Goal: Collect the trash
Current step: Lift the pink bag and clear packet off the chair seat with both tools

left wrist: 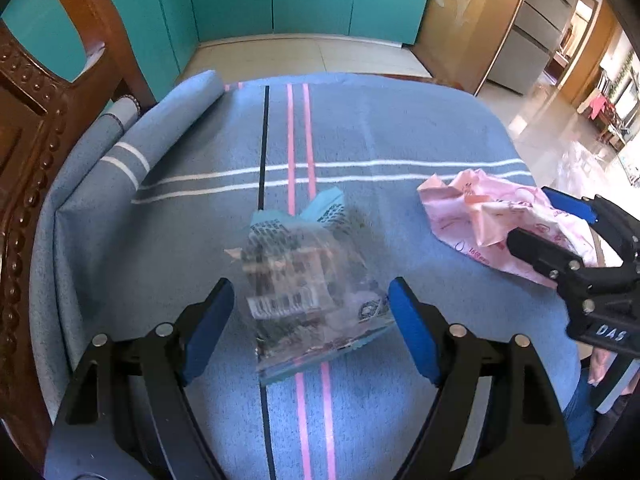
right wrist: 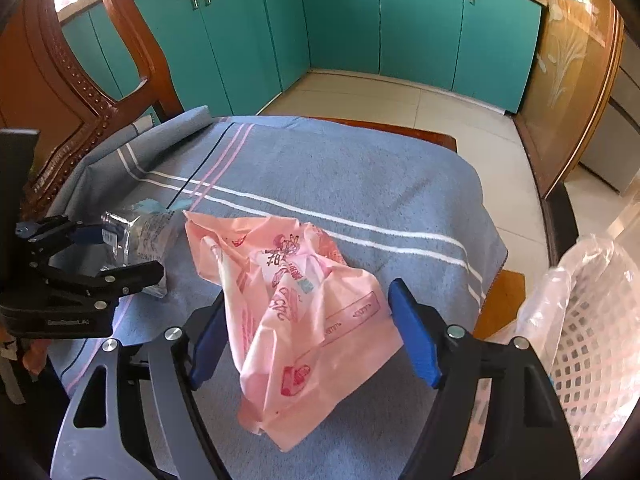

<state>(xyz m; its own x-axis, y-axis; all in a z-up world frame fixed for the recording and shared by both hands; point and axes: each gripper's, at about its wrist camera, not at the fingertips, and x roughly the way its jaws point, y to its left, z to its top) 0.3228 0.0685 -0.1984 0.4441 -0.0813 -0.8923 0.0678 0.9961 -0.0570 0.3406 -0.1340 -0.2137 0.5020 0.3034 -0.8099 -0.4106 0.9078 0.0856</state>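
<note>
A clear crumpled plastic wrapper [left wrist: 304, 288] with black print and a barcode lies on the blue striped cloth [left wrist: 400, 128]. My left gripper [left wrist: 312, 328] is open, its blue pads on either side of the wrapper. A crumpled pink plastic bag [right wrist: 296, 312] lies to the right. My right gripper [right wrist: 304, 332] is open around the pink bag. The right gripper [left wrist: 560, 236] also shows in the left wrist view over the pink bag [left wrist: 488, 216]. The left gripper [right wrist: 116, 252] and the wrapper [right wrist: 136, 240] show at the left of the right wrist view.
A white lattice basket [right wrist: 592, 352] lined with clear plastic stands off the table's right edge. A carved wooden chair [left wrist: 36, 128] is at the left. The cloth is rolled up at the far left [left wrist: 176, 120]. Teal cabinets [right wrist: 360, 20] and tiled floor lie beyond.
</note>
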